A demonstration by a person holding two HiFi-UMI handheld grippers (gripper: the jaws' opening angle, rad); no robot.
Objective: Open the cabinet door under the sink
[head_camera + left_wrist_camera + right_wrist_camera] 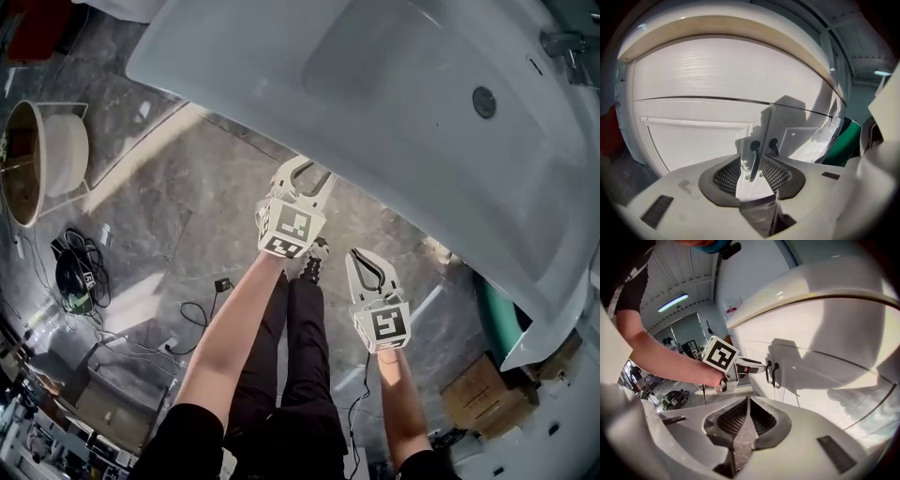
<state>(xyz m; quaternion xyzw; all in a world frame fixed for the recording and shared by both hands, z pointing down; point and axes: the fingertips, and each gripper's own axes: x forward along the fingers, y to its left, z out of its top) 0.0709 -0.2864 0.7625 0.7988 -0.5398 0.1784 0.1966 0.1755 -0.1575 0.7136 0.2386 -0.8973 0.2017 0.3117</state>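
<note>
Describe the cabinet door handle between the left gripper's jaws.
The door handle is a slim, dark, metal-looking bar, mounted upright on the white left cabinet door right beside the centre seam, next to a twin handle on the other door. It stands between the left gripper's open jaws; contact can't be confirmed.

We're in a bathroom mock-up inside a workshop hall: white sink over marbled floor, loose cables far left, cardboard box right, strip light overhead.
</note>
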